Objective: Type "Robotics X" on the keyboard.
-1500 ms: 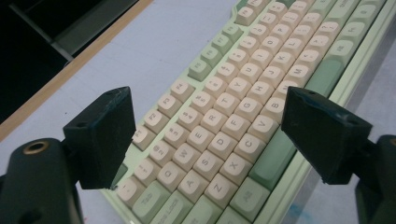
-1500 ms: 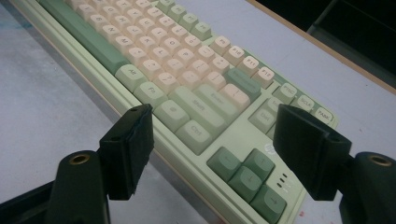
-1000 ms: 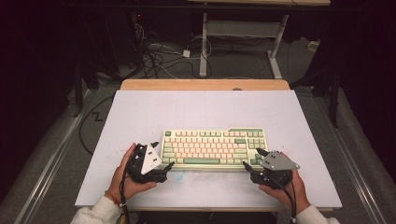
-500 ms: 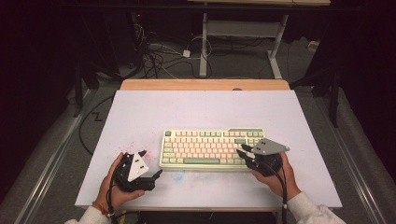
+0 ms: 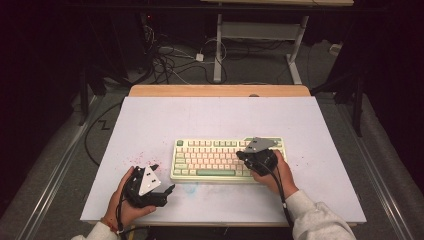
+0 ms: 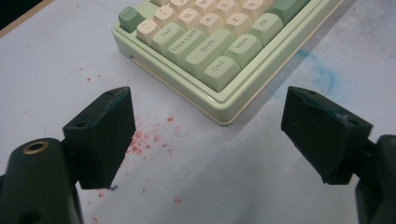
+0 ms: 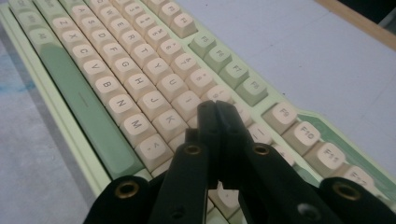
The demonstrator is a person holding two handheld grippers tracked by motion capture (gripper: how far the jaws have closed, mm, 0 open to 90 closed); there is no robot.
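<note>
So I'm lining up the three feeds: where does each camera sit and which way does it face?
High view: above the table's near edge, looking forward and down; both hands, left gripper, right gripper.
Left gripper view: between its open jaws, facing the keyboard corner.
Right gripper view: behind shut jaws, low over the keys.
All share the keyboard and the table.

One keyboard (image 5: 227, 158) on one white table (image 5: 215, 117). Two grippers: left gripper (image 5: 162, 186), right gripper (image 5: 240, 155). Two hands. Two stain patches on the tabletop, red (image 6: 144, 140) and blue (image 6: 322, 74).
</note>
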